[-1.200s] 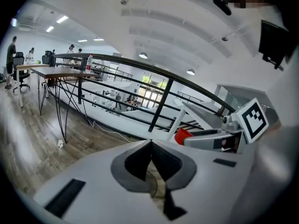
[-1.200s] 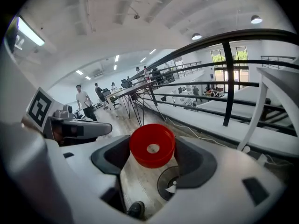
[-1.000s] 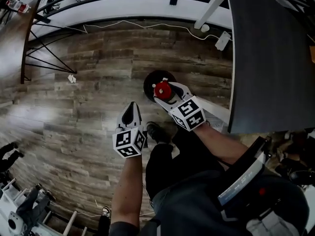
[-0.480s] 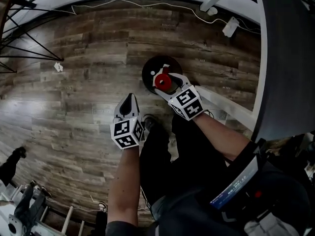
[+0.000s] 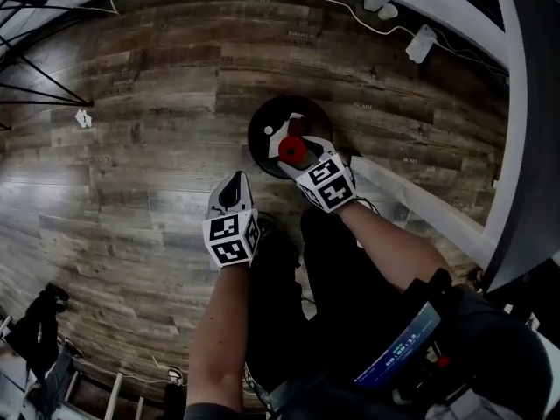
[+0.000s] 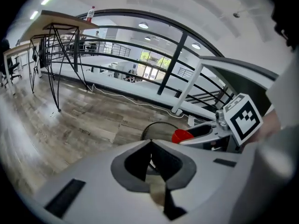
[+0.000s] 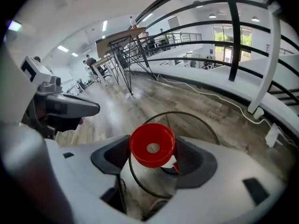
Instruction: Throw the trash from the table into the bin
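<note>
A red plastic cup (image 5: 292,150) is held on its side in my right gripper (image 5: 296,153), whose jaws are shut on it. From the head view the cup lies over the mouth of the round black mesh bin (image 5: 268,122) standing on the wooden floor. In the right gripper view the cup (image 7: 152,146) shows its base to the camera, with the bin's rim (image 7: 194,117) just beyond it. My left gripper (image 5: 238,179) hangs to the left of the bin, shut with nothing in it. The left gripper view shows its jaw tips meeting (image 6: 150,142), and the cup (image 6: 181,136) to the right.
A dark table top (image 5: 535,94) runs down the right edge, with a white beam (image 5: 420,206) under it. A white cable and power strip (image 5: 422,42) lie behind the bin. A scrap of paper (image 5: 83,117) lies on the floor at far left. The person's legs (image 5: 289,304) stand close behind the grippers.
Both grippers have sunk towards the floor and the bin now looks larger. The red cup stays in the right gripper, above the bin. The left gripper stays shut.
</note>
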The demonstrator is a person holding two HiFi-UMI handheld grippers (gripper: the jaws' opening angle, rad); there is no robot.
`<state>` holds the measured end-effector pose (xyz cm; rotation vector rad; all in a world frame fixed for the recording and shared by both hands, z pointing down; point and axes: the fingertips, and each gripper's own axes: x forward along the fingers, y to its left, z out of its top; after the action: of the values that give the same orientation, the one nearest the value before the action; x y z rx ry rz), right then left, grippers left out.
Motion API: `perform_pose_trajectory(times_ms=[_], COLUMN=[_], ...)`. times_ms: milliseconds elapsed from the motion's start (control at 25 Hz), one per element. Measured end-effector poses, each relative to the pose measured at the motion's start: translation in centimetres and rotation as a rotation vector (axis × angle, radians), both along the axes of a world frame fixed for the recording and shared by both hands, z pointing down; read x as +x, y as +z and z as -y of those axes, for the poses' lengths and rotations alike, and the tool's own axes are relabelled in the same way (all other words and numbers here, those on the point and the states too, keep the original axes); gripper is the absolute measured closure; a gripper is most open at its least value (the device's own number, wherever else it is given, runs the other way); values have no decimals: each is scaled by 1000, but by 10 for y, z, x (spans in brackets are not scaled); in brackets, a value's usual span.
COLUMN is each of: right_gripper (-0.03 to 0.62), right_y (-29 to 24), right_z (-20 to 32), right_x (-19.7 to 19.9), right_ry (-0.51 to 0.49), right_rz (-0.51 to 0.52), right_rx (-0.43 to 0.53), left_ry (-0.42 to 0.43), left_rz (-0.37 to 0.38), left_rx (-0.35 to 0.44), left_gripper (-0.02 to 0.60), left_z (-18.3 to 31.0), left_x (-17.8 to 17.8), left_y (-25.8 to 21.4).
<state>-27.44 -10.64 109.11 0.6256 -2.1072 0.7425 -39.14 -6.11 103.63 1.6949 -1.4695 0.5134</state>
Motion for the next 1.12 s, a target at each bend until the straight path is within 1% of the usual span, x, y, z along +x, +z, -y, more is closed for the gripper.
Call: perform_pose_trajectory(times_ms=[160,320,440,560,680,800,1000,1120], right_gripper=[292,292,289,266,266,266,266,267], right_y=[39,66,75,65,27,-28,-134,-200], right_z=[-7,-15,-18,-18,-15,-12,-8,-10], right_x=[3,6,6,7,4,5,1,-3], right_ry=[-35,-65,-69,-55,-62,-56,-39,-28], right_rz=[-54,-87,-97,-91,-68,-41,25,77], right_rx=[-55,-90,-112,-124,-90,-47,14,27], left_ry=[24,34,43,31,12,7,-35,-69], left_rz=[-16,-18,-8,0,10,18,-8,-25], left_rx=[-16,-19,-17,-22,-23,-10,66,107], left_gripper=[571,571,571,571,571,571,571,571], left_z=[-1,-2,-2,-6,-10,-13,-4,-4], left_x=[3,8,8,3,-3,0,8,11], left_y=[26,41,39,22,-6,-49,-141,-198])
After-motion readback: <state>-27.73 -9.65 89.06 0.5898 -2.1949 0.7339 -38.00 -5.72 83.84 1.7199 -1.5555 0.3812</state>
